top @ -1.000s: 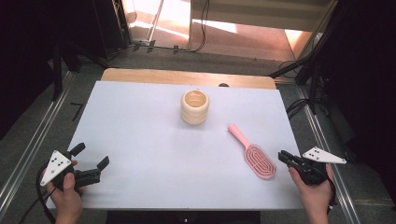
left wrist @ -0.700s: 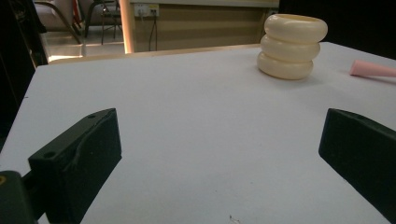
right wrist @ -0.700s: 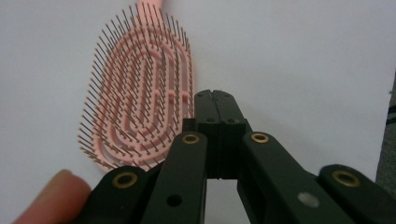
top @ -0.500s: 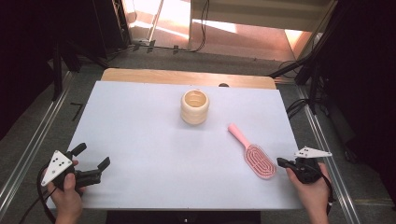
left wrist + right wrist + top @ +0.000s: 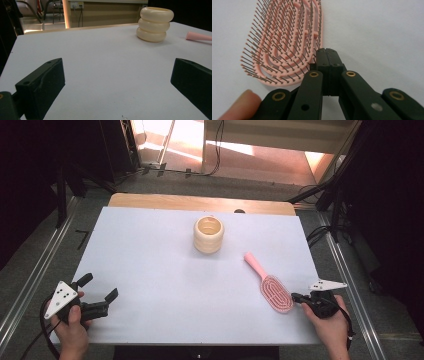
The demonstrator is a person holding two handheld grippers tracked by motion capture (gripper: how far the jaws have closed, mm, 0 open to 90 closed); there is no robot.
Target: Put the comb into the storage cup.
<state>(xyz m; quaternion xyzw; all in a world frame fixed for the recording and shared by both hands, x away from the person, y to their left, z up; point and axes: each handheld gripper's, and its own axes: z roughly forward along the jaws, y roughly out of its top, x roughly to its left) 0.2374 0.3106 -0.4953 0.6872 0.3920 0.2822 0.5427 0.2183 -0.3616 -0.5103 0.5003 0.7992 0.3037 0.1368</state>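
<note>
Right tool [image 5: 327,51] closed, beside pink hairbrush [image 5: 284,42]

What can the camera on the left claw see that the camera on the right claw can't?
The left gripper view has the cream ringed cup standing far off, the brush's pink handle tip, and the left claw with its jaws wide apart. The right gripper view has the pink brush head with its bristles up close, and the right claw shut beside the brush's edge. Both have the white table top.
</note>
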